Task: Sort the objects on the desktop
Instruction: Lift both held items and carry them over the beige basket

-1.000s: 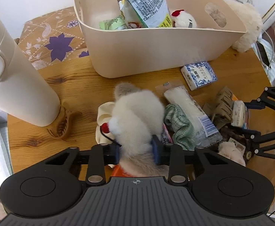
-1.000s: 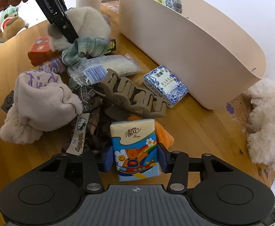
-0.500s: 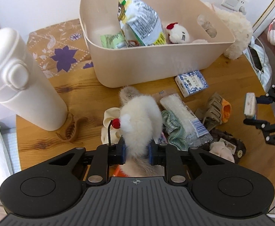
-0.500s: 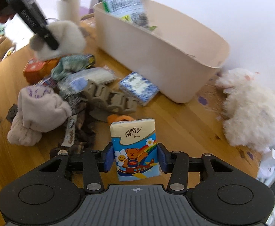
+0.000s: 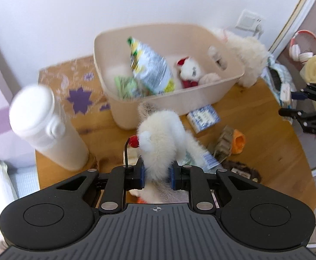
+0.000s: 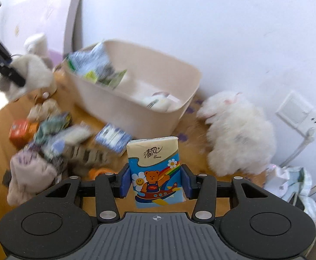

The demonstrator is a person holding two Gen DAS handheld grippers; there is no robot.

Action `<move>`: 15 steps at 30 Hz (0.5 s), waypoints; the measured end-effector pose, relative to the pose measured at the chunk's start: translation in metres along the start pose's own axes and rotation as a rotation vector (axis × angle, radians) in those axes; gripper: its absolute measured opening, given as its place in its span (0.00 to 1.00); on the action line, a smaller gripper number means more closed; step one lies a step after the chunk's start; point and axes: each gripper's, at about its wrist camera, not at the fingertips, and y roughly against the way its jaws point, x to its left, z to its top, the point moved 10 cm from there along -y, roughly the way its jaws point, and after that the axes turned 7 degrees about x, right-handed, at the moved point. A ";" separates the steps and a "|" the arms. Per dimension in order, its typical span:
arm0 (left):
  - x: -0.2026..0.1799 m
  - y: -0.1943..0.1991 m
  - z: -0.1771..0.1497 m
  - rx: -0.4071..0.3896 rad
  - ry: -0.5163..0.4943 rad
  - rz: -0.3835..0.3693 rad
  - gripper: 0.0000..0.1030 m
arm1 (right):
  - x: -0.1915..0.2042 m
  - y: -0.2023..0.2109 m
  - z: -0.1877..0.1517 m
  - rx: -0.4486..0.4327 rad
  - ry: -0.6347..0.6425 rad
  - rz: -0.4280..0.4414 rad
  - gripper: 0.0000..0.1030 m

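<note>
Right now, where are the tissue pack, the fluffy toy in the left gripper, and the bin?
tissue pack (image 6: 155, 169), right wrist view, on its printed front.
fluffy toy (image 5: 162, 138), left wrist view, on its white fur.
bin (image 5: 201, 99), left wrist view, on its near wall.

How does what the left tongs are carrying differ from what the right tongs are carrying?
The left tongs pinch a white fluffy plush toy; the right tongs clamp a printed tissue pack.
The plush toy is soft and squashes between the pads; the tissue pack keeps its flat rectangular shape.
The plush toy is plain white with a red bobble; the tissue pack shows a cartoon bear and rainbow.
Both are off the table, in front of the beige bin.
</note>
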 end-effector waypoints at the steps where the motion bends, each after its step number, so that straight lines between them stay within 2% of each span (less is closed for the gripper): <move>1: -0.002 0.006 0.005 -0.013 -0.007 0.002 0.20 | -0.005 0.004 0.005 -0.014 -0.014 -0.007 0.44; 8: -0.011 0.035 0.045 -0.105 -0.021 0.003 0.20 | -0.034 0.020 0.039 -0.091 -0.112 -0.045 0.44; 15: -0.010 0.040 0.102 -0.179 0.014 0.058 0.20 | -0.058 0.017 0.074 -0.139 -0.219 -0.106 0.44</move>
